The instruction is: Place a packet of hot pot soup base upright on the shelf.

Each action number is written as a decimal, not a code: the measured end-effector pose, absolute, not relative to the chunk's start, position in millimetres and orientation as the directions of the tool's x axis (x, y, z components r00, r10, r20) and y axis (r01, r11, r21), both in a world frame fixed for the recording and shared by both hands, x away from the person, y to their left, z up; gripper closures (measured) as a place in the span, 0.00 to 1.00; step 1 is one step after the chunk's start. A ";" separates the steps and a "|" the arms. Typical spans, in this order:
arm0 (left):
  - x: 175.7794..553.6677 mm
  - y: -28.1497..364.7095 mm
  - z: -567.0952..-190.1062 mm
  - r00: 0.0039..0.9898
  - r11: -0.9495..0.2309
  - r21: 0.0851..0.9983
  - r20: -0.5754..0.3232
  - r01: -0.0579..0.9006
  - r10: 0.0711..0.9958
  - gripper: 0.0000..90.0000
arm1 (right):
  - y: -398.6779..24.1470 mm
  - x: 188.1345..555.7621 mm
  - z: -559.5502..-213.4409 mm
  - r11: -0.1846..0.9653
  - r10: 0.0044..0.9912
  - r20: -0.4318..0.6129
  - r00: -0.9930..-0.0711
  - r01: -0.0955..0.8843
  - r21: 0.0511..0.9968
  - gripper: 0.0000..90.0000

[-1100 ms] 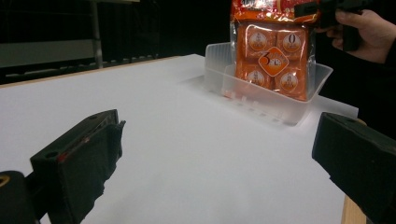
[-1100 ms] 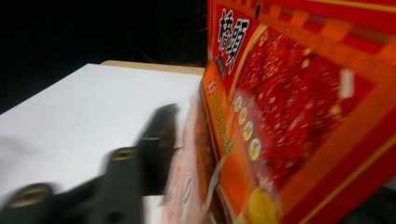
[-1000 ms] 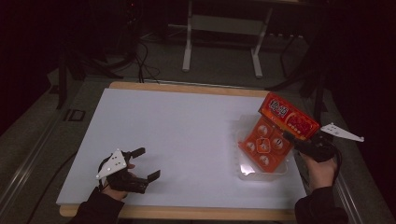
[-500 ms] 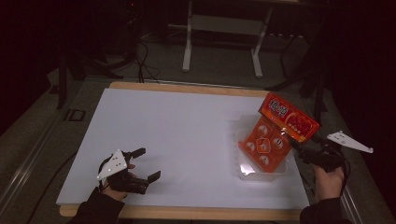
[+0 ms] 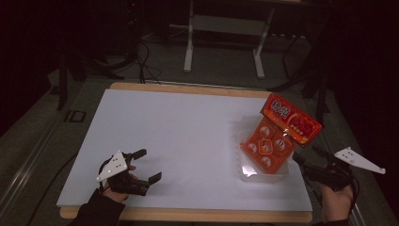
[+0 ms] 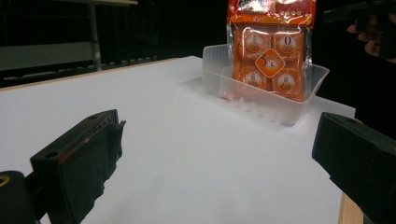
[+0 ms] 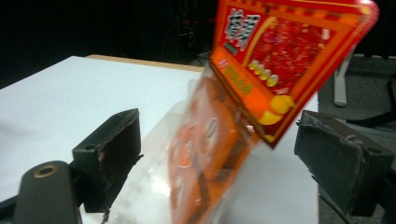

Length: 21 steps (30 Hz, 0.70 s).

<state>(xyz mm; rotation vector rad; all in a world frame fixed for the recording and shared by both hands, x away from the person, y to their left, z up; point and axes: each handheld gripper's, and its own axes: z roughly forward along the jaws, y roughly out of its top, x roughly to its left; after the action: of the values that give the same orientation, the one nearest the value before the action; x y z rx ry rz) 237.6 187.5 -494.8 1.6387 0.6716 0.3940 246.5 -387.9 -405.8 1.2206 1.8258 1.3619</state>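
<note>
One orange snack packet [image 5: 275, 136], a clear film bag with five round cakes showing under a red printed header, stands tilted in the single clear plastic tray [image 5: 263, 172] at the right side of the white desk [image 5: 179, 141], its header leaning out over the tray's far rim. It looks light, crinkly and slippery, and the contents could crush, so the flat header seems the safest place to pinch. The right hand-held gripper [image 5: 306, 162] sits just off the tray, its jaws just opened wide and empty. The left hand-held gripper [image 5: 146, 165], also wide open and empty, rests well apart near the front-left edge.
</note>
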 end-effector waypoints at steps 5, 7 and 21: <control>237.3 187.3 -494.7 0.772 -0.072 0.976 -0.116 0.205 0.625 0.02 | -375.9 234.9 -400.4 0.083 0.875 0.083 -0.477 0.316 0.945 0.16; 237.2 187.3 -494.7 0.772 -0.069 0.976 -0.118 0.205 0.625 0.02 | -370.9 233.3 -397.7 0.087 0.866 0.079 -0.493 0.306 0.948 0.16; 236.9 187.8 -494.3 0.775 -0.067 0.977 -0.119 0.204 0.621 0.02 | -332.5 236.5 -393.1 0.127 0.798 0.067 -0.599 0.275 0.953 0.16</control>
<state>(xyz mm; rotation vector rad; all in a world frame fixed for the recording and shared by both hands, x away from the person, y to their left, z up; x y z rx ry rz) 236.9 187.8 -494.3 1.6354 0.6675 0.3879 236.5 -332.5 -393.1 1.0324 1.9445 1.4841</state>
